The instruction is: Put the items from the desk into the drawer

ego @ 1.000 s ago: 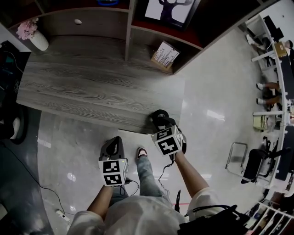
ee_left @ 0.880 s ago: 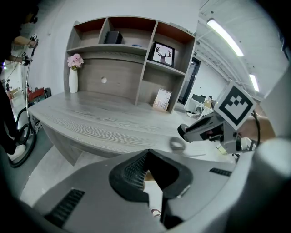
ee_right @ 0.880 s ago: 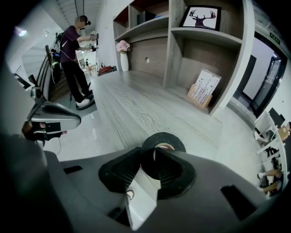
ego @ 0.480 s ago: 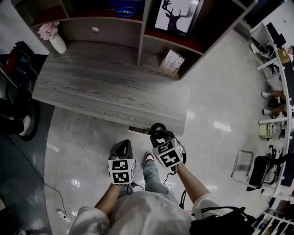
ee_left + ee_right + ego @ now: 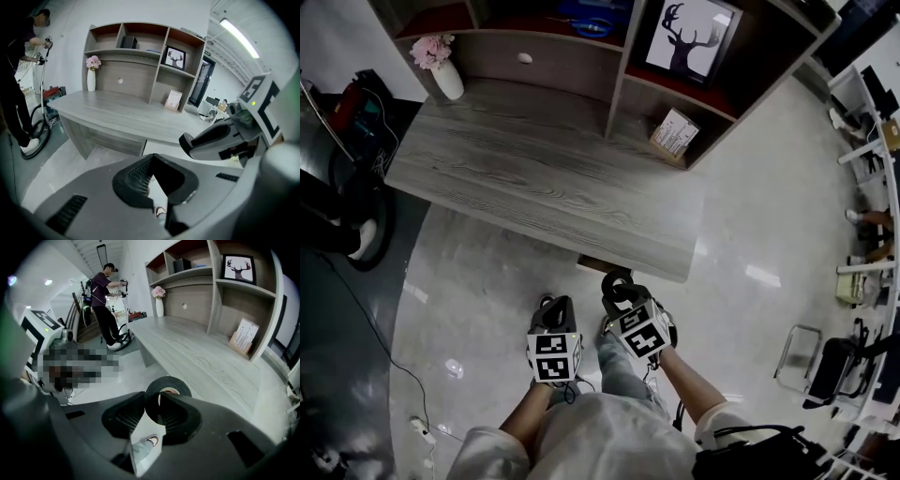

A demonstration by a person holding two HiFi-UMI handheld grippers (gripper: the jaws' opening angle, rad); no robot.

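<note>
- You carry the black tape roll off the desk, in front of its near edge, presumably bound for what looks like the drawer jutting from under that edge.
- Your right gripper has its jaws clamped on the roll's band, spread wide by it.
- Your left gripper, farther out from the desk, has its jaws closed on nothing, free for the drawer.

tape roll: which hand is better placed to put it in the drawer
Right. The right gripper has the black tape roll gripped in its jaws, while the left gripper has its jaws together and empty.
</note>
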